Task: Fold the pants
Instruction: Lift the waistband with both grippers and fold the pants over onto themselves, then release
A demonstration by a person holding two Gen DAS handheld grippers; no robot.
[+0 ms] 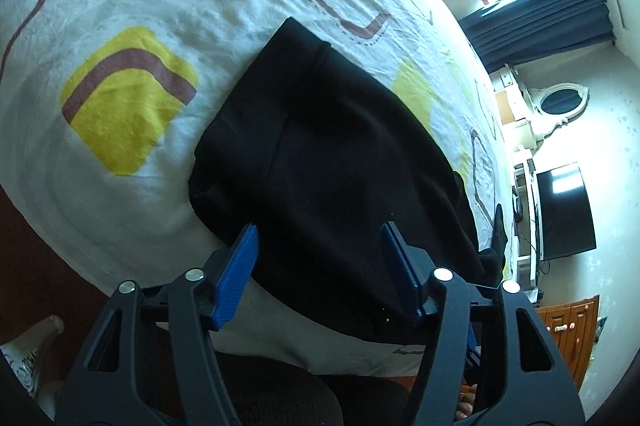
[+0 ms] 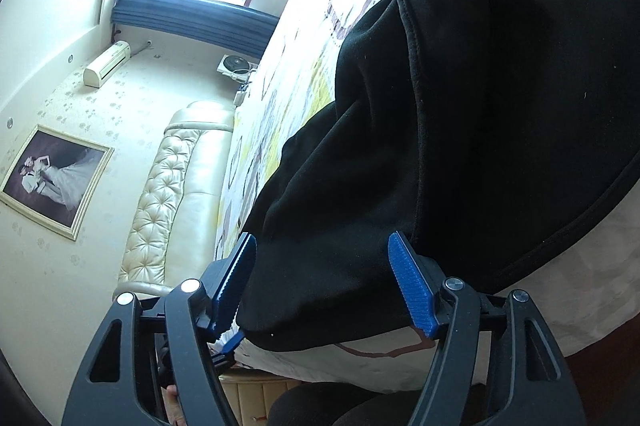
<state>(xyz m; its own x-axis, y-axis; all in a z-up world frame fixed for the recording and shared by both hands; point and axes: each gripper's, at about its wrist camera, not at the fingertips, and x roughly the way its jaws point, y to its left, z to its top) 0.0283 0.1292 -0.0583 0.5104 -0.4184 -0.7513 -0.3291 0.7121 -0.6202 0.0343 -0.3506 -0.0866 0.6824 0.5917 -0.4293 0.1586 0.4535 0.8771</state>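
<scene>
Bedroom with a patterned bed sheet (image 1: pixel 132 97) carrying black pants (image 1: pixel 328 153), bunched near the bed's near edge. Soft, limp fleece, likely light; best taken at a hem. Left tongs (image 1: pixel 318 268) and right tongs (image 2: pixel 322 280) stand apart, fabric between them, unclamped.

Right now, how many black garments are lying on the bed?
1: the black pants, bunched near the bed's near edge, in front of both tongs, left and right. Its folds may hide another piece.
</scene>
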